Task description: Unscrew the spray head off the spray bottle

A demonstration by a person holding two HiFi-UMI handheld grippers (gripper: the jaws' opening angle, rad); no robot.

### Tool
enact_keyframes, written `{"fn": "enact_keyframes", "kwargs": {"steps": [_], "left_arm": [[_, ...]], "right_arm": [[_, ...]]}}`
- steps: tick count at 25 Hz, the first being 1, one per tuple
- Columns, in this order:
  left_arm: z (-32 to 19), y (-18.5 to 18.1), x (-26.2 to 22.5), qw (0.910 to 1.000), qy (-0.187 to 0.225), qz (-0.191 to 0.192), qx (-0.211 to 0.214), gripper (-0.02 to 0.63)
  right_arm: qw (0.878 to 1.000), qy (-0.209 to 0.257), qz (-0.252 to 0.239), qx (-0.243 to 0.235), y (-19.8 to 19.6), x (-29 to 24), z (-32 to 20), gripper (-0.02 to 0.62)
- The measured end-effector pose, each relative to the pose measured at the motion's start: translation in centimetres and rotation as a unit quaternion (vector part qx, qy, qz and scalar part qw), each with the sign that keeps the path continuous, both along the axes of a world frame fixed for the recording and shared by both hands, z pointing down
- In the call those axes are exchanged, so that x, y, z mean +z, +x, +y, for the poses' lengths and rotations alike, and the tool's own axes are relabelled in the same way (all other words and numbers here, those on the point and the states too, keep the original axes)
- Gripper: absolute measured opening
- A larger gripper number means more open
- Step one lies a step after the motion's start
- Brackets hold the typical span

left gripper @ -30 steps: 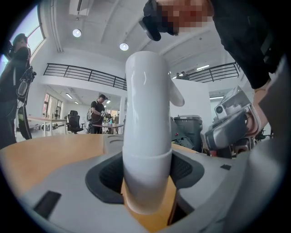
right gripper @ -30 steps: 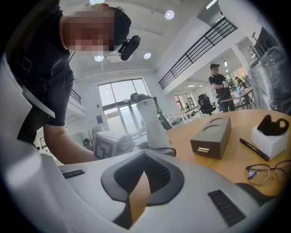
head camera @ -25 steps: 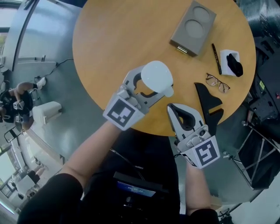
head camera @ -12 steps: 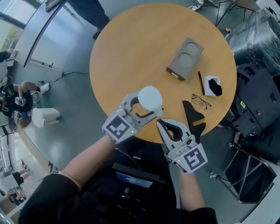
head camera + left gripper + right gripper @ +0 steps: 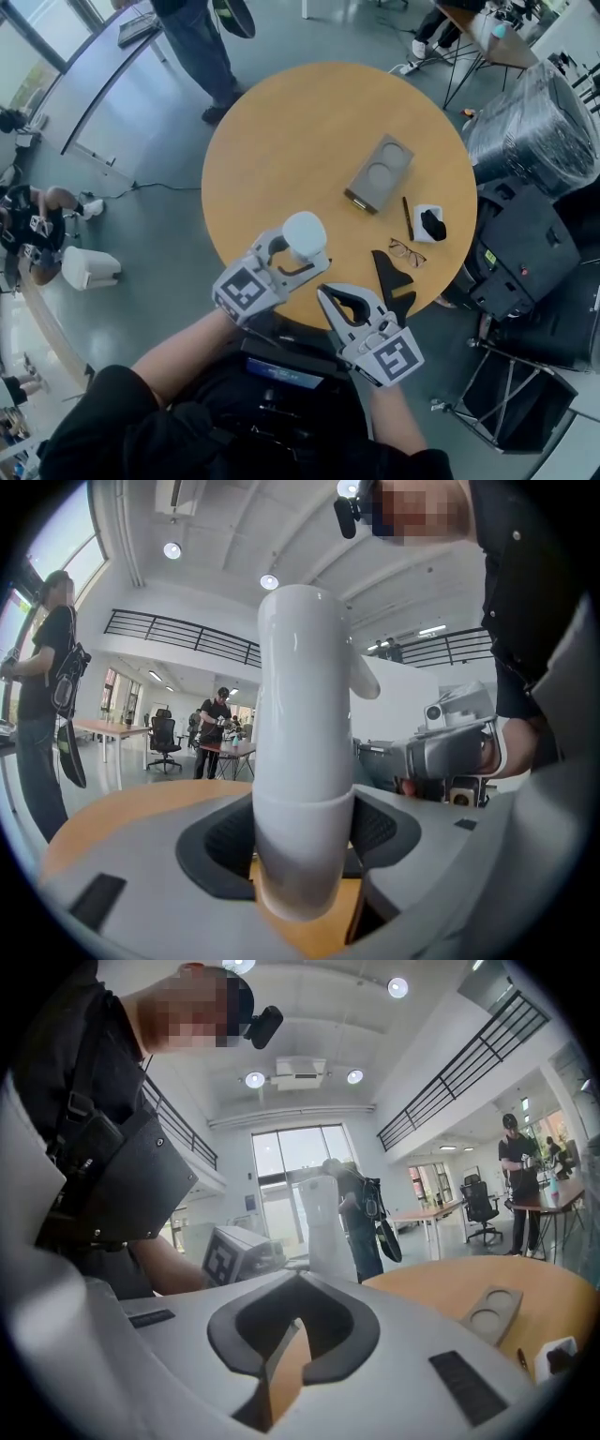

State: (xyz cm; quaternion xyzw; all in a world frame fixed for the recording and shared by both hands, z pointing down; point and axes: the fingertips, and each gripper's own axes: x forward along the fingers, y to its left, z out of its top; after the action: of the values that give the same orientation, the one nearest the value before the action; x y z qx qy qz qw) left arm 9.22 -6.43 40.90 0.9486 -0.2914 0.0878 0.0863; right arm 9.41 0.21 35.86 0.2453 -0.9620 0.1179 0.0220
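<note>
Closest to the person, the right gripper is held out from the chest with its jaws together and nothing between them. The right gripper view shows only the tabletop through the slit. It sits just beside the left gripper, on that gripper's right and slightly nearer the body. I judge it is waiting as the free tool for the twisting.

The left gripper's jaws stand wide and are clamped on the tall white plastic spray bottle, with the dark pads pressing its lower body from both sides. The bottle stands upright between the jaws, and its rounded top and small side nozzle nub rise clear above them. A low grip like this probably serves to steady the body while leaving the top open to the other tool. The top appears to be still on, so the unscrewing looks not yet begun. The right jaws would first have to open.

Both tools hover over the near rim of the round wooden table, touching nothing on it. Just past the right gripper's tips lies a black angular piece, though I cannot tell what it is. Beyond that are thin-rimmed spectacles, a black pen and a small white holder with something black in it. Farthest ahead is a grey rectangular block with two round recesses, well apart from both tools.
</note>
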Motion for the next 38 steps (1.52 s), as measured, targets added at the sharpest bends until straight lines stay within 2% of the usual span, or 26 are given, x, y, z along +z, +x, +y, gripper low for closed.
{"fn": "enact_keyframes", "kwargs": {"steps": [3,9,14,19,23,27,38], "left_arm": [[-0.3,-1.0,-1.8,1.0000,-0.007,0.000,0.007,0.305],[-0.7,-3.7,-5.0,0.9994,-0.020,-0.006,0.026,0.305],[-0.8,-5.6,-7.0,0.9990,-0.020,-0.014,0.038,0.305],[-1.2,-6.5,-7.1,0.9988,-0.011,-0.022,0.042,0.305],[-1.2,-6.5,-6.9,0.9984,-0.021,-0.028,0.045,0.305],[-0.6,-7.0,-7.2,0.9979,-0.011,-0.041,0.049,0.305],[1.2,-8.4,-7.3,0.9977,0.004,-0.053,0.044,0.305]], "right_arm": [[1.000,0.002,-0.002,0.014,-1.0,-2.0,-0.7,0.024],[0.999,-0.011,0.017,0.040,-4.2,-5.3,-1.6,0.088],[0.996,-0.009,0.022,0.083,-5.7,-7.9,-3.0,0.126],[0.993,0.005,0.017,0.118,-6.6,-9.4,-5.1,0.180],[0.992,0.017,0.001,0.128,-7.9,-10.6,-6.2,0.209],[0.991,0.016,0.005,0.135,-9.5,-10.8,-6.7,0.242],[0.988,0.012,0.026,0.153,-13.2,-9.7,-7.4,0.244]]}}
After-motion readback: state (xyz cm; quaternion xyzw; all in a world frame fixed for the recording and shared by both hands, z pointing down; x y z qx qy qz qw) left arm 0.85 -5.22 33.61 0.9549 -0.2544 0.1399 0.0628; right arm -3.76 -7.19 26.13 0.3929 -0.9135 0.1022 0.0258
